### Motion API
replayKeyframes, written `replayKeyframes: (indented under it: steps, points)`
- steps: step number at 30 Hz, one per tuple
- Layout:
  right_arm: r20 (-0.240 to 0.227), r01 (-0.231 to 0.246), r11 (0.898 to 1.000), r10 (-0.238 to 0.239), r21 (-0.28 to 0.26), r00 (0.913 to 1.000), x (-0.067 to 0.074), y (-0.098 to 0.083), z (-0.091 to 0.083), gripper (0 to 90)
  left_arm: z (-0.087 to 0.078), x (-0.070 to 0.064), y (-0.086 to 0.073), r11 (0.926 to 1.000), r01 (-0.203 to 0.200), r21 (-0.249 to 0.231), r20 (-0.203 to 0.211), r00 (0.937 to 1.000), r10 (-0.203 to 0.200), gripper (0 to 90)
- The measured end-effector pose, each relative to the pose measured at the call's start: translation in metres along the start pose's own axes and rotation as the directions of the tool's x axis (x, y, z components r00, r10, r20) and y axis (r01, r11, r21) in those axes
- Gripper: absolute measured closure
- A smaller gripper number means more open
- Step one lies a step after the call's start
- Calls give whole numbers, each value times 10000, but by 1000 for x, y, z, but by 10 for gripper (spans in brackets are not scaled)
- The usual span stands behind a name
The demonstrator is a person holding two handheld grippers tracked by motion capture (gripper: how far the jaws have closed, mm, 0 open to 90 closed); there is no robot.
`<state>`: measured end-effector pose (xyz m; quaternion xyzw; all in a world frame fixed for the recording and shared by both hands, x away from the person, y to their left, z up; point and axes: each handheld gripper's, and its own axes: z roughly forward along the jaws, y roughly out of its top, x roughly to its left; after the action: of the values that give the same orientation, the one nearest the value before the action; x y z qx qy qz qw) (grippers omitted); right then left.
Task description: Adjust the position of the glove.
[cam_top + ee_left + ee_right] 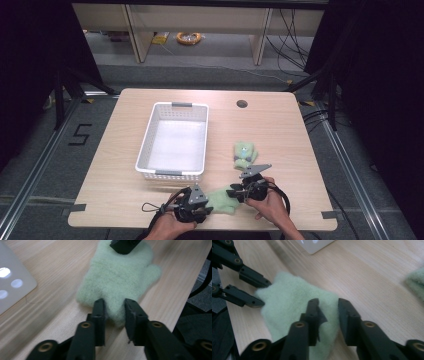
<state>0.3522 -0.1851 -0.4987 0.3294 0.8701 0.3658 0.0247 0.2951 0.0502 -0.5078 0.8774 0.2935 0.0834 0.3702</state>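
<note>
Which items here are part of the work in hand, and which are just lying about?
In use: green mitten, pinched at opposite ends by left gripper and right gripper.
Lying about: second green mitten, white basket, table.

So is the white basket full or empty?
Empty. The basket shows its bare white bottom, and both green mittens lie outside it on the table.
</note>
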Motion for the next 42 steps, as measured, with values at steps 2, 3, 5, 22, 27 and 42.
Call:
replayKeyframes:
  steps: [2, 3, 5, 22, 27, 42]
  points:
    - [-124, -102, 9999, 100, -90, 9999, 3, -1, -3, 821, -1, 1, 1, 9997, -238, -1, -83, 9997, 238, 797]
    - [-132, -54, 9999, 52, -137, 9999, 2, -1, -5, 828, -1, 0, 1, 10000, -19, -46, 11, 10000, 19, 803]
    - [-73, -140, 9996, 138, -260, 9999, 4, -2, -11, 833, -6, 1, 4, 9995, 157, -269, 321, 9994, -148, 809]
    - [-32, -1385, 9838, 1391, -1137, 9903, 0, -32, -50, 832, 13, -4, 22, 9996, 17, -267, 677, 9977, 1, 807]
    - [426, -1134, 9911, 1165, -703, 9923, -2, -35, -42, 823, 17, -5, 19, 9996, -253, -90, 671, 9974, 258, 801]
    - [889, -858, 9942, 914, -647, 9918, -4, -30, -47, 598, 8, -5, 14, 9994, 356, 31, 784, 9963, -358, 472]
